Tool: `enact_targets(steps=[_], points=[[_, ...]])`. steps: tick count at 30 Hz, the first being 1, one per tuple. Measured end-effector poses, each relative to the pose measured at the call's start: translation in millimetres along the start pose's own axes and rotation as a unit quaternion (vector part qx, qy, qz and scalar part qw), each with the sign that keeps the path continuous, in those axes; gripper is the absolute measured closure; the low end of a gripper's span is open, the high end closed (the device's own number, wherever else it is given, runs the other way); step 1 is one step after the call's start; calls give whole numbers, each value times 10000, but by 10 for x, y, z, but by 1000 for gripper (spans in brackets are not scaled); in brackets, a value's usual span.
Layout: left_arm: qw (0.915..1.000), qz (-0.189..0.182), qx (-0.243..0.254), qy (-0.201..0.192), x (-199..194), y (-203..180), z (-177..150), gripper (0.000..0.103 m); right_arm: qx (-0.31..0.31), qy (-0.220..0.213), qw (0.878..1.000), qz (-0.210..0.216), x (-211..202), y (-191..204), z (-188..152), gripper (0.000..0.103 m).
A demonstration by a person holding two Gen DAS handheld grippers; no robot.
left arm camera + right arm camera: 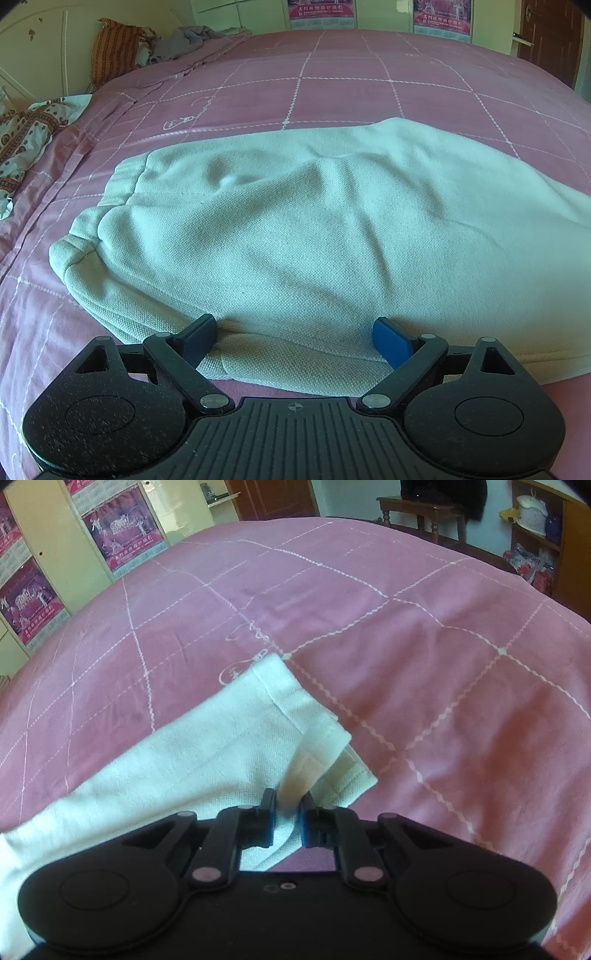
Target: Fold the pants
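The pants [295, 229] run off the right edge beyond the left hand-held gripper [295, 339]. Under the right hand-held gripper [288, 808], its own black body hides the near cloth, and the pants leave the left edge. Poster lettering [133, 552] is too small to read.

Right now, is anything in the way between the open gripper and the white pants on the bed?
No, nothing visible is in the way. The left gripper is open right at the near edge of the pants, with only the pink bedspread around them. The right gripper is already pinching the leg end.
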State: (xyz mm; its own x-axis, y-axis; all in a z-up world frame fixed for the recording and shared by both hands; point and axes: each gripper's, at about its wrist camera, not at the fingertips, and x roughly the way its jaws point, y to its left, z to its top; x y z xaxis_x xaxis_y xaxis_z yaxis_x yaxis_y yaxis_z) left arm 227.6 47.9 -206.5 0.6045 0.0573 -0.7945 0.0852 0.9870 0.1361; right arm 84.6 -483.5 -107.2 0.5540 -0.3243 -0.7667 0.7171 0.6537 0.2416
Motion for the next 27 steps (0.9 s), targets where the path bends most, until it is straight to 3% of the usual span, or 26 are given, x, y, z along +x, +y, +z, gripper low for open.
enact_targets(steps=[1,4,8,13,16,18,20,23,24,26,27], points=[[10000,5,-4,2,2,-2,2,12,8,-77,10000,-30,-44,9,9,83],[10000,32,1,-1,5,-15,1,12,-93,-462,9988,-94,-228,69,46,81],[10000,34,2,2,2,-14,-2,12,-506,-630,9963,284,-370,337,92,81],[10000,42,8,11,-3,-14,-2,12,-1197,-250,9887,868,-241,929,-83,82],[10000,28,25,3,-3,-12,-2,12,-1685,132,9825,787,-36,1119,-322,84],[10000,1,44,-8,-5,-5,-5,12,-2062,310,9767,502,112,1048,-500,90],[10000,-22,59,-24,-8,3,-15,12,-1973,207,9782,613,66,869,-524,102],[10000,-25,60,-28,-9,6,-18,12,-2113,261,9761,442,-40,792,-474,103],[10000,-15,68,-32,-13,3,-19,12,-2205,246,9744,368,-71,793,-472,103],[9999,9,113,-53,-25,-11,-24,12,-2180,60,9754,336,-150,826,-441,84],[9999,16,136,-60,-29,-17,-28,12,-2149,-59,9754,493,-197,864,-423,84]])
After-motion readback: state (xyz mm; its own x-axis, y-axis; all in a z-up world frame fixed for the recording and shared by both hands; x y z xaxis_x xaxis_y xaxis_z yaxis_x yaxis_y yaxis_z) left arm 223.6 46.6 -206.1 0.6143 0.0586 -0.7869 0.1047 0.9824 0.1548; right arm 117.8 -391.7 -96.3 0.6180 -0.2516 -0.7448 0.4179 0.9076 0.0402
